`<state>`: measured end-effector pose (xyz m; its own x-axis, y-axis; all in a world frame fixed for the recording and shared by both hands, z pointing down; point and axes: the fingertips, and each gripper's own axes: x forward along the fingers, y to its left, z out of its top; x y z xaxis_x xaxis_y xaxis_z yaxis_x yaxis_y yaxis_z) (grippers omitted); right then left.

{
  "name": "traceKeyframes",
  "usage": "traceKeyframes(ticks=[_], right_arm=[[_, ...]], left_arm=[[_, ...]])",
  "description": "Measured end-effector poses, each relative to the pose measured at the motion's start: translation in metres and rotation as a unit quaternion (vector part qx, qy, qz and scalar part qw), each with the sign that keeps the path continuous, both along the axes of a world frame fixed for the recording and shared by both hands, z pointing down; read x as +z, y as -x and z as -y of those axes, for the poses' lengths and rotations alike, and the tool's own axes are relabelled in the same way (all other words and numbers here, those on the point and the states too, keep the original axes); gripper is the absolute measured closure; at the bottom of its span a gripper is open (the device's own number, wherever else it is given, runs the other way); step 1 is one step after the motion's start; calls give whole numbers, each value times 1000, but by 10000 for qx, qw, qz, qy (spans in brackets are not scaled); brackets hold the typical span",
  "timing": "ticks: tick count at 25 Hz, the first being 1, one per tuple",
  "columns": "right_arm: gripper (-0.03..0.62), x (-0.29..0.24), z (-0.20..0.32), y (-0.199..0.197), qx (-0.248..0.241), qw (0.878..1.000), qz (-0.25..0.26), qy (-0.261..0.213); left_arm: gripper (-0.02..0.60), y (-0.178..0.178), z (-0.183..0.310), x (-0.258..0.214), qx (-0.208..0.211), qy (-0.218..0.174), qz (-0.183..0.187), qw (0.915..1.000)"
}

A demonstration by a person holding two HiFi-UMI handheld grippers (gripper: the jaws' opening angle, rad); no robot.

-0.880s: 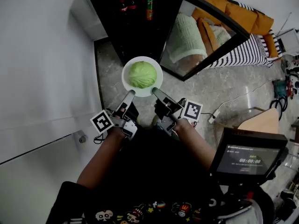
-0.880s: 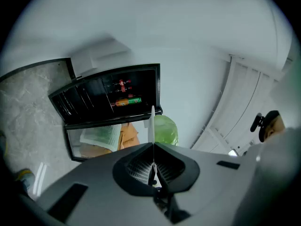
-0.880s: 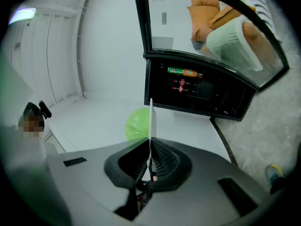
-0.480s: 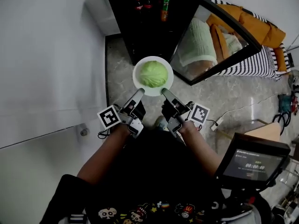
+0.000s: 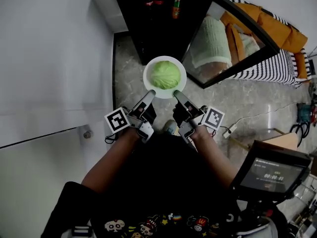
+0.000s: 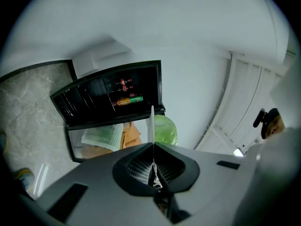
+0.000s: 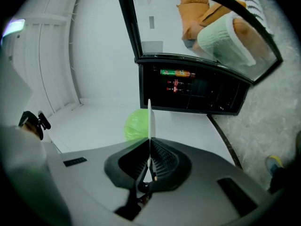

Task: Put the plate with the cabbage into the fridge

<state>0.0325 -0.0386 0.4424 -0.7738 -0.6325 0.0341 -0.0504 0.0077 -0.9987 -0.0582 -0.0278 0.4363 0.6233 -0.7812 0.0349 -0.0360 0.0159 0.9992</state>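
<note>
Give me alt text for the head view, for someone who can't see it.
From above, the left gripper and right gripper each clamp the near rim of a white round plate carrying a green cabbage head, held before a black fridge. Its glass door stands open to the right; bottles sit inside.

Open fridge [image 5: 153, 29] ahead; glass door [image 5: 225, 38] flanks right, wall [image 5: 49, 48] left.

Dim, soft even light, heavy fisheye warping, dark corners
</note>
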Motion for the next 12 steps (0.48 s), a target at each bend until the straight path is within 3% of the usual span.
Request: traceKeyframes(ticks=[12], right_arm=[[579,3,0,3,-182,9998,-56,40]], left_arm=[[572,3,-2,4,-190,-75,-33,9998]])
